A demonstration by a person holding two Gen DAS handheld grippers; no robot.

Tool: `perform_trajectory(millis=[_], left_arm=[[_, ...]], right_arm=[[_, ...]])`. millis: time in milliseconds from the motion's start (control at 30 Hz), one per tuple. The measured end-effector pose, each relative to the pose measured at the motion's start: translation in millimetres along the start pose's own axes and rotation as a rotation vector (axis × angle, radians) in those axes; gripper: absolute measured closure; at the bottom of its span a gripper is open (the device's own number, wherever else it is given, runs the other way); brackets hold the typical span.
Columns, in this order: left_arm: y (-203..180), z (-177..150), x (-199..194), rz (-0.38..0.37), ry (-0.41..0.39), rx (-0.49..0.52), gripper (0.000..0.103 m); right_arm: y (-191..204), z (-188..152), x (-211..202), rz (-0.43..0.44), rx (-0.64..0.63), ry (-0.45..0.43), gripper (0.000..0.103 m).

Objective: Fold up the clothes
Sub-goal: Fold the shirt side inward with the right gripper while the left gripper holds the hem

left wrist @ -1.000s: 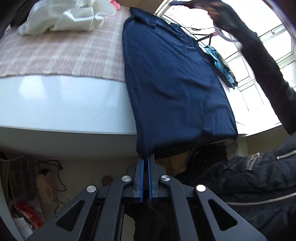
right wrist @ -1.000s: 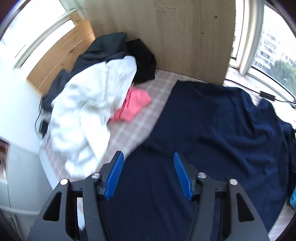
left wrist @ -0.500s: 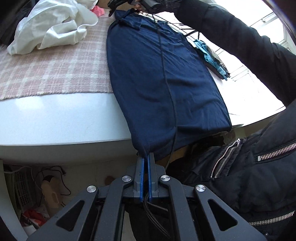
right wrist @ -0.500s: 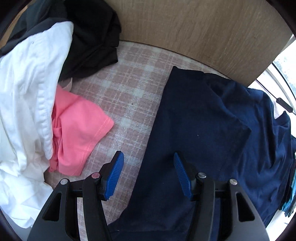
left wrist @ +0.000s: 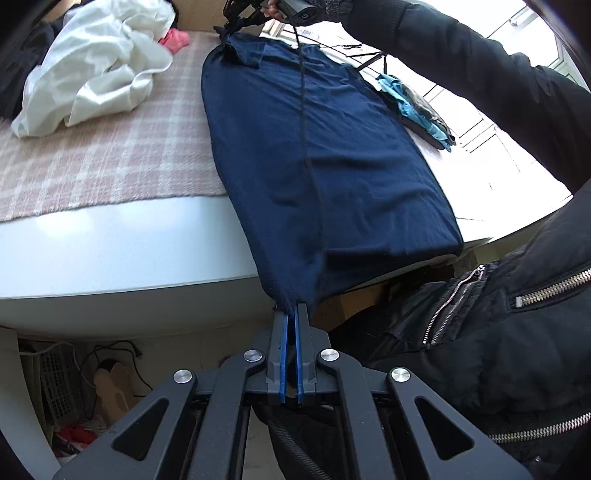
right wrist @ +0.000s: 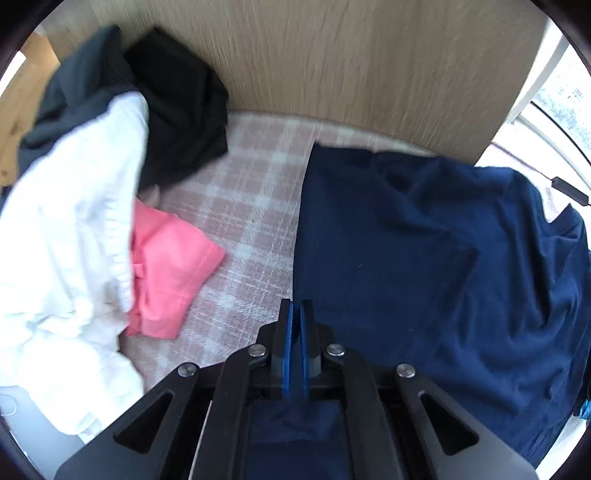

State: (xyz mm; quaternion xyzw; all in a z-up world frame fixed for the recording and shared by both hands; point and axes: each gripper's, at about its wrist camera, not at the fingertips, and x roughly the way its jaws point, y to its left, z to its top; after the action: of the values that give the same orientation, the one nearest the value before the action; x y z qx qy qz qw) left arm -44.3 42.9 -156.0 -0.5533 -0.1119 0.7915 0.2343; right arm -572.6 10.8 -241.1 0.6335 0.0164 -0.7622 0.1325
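Observation:
A navy shirt (left wrist: 325,155) lies stretched lengthwise on the table, its near hem hanging over the front edge. My left gripper (left wrist: 291,314) is shut on that hem's left corner, below the table edge. At the far end, a hand holds my right gripper (left wrist: 236,14) down on the shirt's far left corner. In the right wrist view the right gripper (right wrist: 295,306) is shut, with its pads closed together on the left edge of the navy shirt (right wrist: 424,258). Navy cloth also shows beneath its frame. A black cable (left wrist: 303,110) runs down the shirt.
A white garment (left wrist: 99,66), a pink garment (right wrist: 166,266) and black clothes (right wrist: 177,110) are piled left of the shirt on a checked blanket (left wrist: 110,158). A wooden panel (right wrist: 351,66) backs the table. A light blue item (left wrist: 410,107) lies to the right. A person's black jacket (left wrist: 517,332) is close by.
The right gripper came down onto the shirt's far left edge and its jaws went from wide open to shut. The left gripper lifted the hem corner slightly.

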Motion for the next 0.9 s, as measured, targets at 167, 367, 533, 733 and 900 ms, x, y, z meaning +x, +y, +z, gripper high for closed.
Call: perform_trajectory(millis=[167, 367, 533, 733, 900], left_arm=[[-50.2, -2.4, 6.4, 0.035, -0.012, 0.014, 0.101], [-111.0, -1.1, 36.8, 0.043, 0.009, 0.078, 0.101], [-120.2, -0.5, 59.4, 0.05, 0.056, 0.069, 0.103], [-95.4, 4.5, 58.8, 0.056, 0.048, 0.0, 0.103], [-78.1, 4.1, 61.8, 0.068, 0.05, -0.028, 0.103]], right_arm=[[-24.3, -2.7, -44.6, 0.015, -0.016, -0.06, 0.099], [-77.3, -15.4, -73.5, 0.001, -0.012, -0.078, 0.1], [-72.2, -21.2, -61.2, 0.135, -0.077, -0.064, 0.089], [-4.0, -11.0, -23.7, 0.06, -0.21, -0.038, 0.057], [41.2, -0.7, 19.7, -0.17, -0.312, 0.022, 0.057]])
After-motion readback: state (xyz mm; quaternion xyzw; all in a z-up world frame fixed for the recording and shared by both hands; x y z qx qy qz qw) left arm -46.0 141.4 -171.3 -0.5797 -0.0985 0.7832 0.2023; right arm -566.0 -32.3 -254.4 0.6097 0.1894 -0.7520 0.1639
